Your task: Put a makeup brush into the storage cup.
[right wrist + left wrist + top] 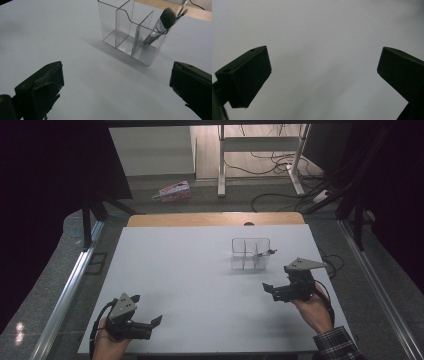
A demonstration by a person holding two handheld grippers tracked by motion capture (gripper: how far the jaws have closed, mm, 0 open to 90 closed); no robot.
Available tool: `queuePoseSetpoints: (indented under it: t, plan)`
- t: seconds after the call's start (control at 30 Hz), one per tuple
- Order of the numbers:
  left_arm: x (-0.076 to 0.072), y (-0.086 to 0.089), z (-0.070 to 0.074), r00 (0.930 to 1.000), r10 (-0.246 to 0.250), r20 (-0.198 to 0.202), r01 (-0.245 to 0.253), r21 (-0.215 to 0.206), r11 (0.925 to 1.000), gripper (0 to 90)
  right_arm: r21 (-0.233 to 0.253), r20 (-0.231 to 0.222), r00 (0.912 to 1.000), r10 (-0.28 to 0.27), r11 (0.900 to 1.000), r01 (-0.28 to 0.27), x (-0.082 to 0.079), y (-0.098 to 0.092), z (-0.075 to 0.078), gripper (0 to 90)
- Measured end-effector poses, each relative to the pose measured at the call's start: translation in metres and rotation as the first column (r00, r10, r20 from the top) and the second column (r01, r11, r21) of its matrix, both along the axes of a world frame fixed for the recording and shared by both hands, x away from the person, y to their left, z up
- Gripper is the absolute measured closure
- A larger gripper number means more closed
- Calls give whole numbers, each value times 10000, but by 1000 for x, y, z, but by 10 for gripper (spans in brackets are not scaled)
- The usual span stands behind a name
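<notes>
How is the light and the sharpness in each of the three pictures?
High view: dim, dark at both sides, table evenly lit. Left gripper view: soft and featureless, with blurred jaw edges. Right gripper view: organizer and brush fairly sharp, a faint shadow beside the organizer; near jaws soft.

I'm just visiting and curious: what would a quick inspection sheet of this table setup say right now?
Surface: white table top, bare apart from one organizer; a wooden edge shows at its far side.
Job's things: clear plastic organizer with divided compartments, upright; makeup brushes lean in one end compartment.
Clutter: nothing seen on the table.
Grippers: left gripper open, holding nothing, near the front left corner; right gripper open, holding nothing, short of the organizer.
Cables: black cable trails from the right gripper; more cables lie on the floor beyond.
Surroundings: pink package on the floor, white desk frame behind.
</notes>
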State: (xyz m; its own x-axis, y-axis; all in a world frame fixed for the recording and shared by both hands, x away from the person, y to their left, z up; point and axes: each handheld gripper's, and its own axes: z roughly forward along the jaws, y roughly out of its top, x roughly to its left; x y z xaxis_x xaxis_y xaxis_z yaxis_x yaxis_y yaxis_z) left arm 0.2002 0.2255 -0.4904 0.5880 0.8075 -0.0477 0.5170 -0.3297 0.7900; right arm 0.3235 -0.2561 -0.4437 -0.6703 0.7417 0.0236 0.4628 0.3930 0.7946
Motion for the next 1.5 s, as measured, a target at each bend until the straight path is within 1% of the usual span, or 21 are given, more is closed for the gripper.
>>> queuePoseSetpoints:
  t: [0.6, 0.93, 1.27, 1.5]
  plan:
    - [-1, 1, 0, 10000, 18, 40, -18, -3, 10000, 0, -170, -44, 9999, 96, 9998, -96, -18, -4, -1, 0]
    - [-1, 1, 0, 10000, 14, 47, -14, -23, 10000, 0, -248, 22, 10000, 44, 9997, -43, -29, -8, -1, 0]
    - [-1, 1, 0, 10000, 22, 49, -22, -27, 10000, 0, -208, 44, 10000, -52, 9998, 53, -39, -14, -1, 0]
    - [-1, 1, 0, 10000, 20, 43, -20, -15, 10000, 0, -352, 37, 9999, -100, 9993, 101, -46, -16, -3, 0]
